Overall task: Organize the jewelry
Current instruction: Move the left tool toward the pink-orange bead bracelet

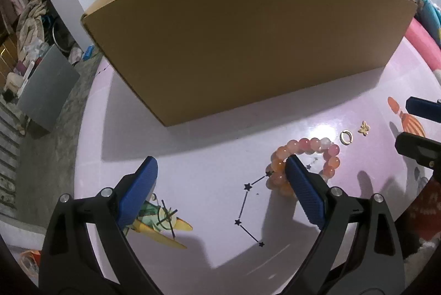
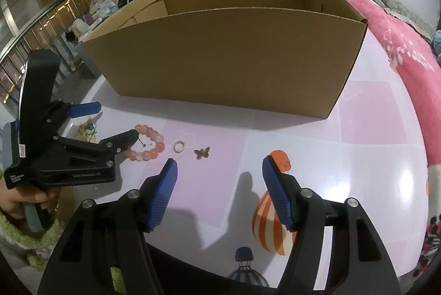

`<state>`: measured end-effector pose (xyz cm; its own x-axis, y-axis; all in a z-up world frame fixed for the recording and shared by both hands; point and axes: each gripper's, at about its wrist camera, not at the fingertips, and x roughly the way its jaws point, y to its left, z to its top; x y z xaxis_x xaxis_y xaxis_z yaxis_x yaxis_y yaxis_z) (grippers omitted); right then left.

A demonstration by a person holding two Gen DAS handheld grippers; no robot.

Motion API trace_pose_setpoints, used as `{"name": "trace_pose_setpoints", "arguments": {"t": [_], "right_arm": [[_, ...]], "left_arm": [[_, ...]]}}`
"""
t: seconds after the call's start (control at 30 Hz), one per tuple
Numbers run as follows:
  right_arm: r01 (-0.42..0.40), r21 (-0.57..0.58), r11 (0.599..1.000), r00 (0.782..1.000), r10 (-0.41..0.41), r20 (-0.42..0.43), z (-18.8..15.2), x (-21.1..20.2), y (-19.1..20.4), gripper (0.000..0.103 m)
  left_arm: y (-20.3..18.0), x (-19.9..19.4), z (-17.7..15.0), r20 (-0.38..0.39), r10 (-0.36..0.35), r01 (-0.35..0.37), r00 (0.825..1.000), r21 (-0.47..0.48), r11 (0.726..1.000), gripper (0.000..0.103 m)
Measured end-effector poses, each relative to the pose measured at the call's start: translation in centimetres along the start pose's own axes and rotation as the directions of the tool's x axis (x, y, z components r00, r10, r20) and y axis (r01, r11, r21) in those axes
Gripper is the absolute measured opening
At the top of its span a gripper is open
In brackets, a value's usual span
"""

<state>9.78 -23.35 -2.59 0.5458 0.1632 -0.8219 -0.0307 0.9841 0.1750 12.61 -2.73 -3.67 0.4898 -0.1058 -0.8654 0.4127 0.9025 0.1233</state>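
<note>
The pink-and-orange beaded bracelet (image 1: 304, 162) lies just beyond the left gripper's (image 1: 222, 165) spread jaws, behind 1 pad. The right gripper's (image 2: 219, 165) jaws stand spread over bare table, near the small gold ring (image 2: 179, 147).

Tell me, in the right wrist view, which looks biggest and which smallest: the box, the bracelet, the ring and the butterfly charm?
1. Box, by far the biggest.
2. Bracelet, partly hidden by the left tool.
3. Butterfly charm and ring look about alike, too close to rank.
</note>
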Motion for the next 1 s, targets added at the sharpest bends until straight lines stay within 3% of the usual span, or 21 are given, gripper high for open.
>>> {"name": "trace_pose_setpoints", "arguments": {"t": [0.63,1.0], "right_arm": [[0.023,0.021,1.0,1.0,-0.023,-0.011,-0.1,-0.2,-0.7,0.063],[0.003,0.006,1.0,1.0,-0.002,-0.009,0.2,-0.1,-0.1,0.063]], "left_arm": [[4.1,0.4,-0.2,-0.021,0.087,-0.088,0.996,-0.078,0.993,0.09],[5.4,0.5,-0.3,0.003,0.102,-0.102,0.995,-0.083,0.991,0.09]]}}
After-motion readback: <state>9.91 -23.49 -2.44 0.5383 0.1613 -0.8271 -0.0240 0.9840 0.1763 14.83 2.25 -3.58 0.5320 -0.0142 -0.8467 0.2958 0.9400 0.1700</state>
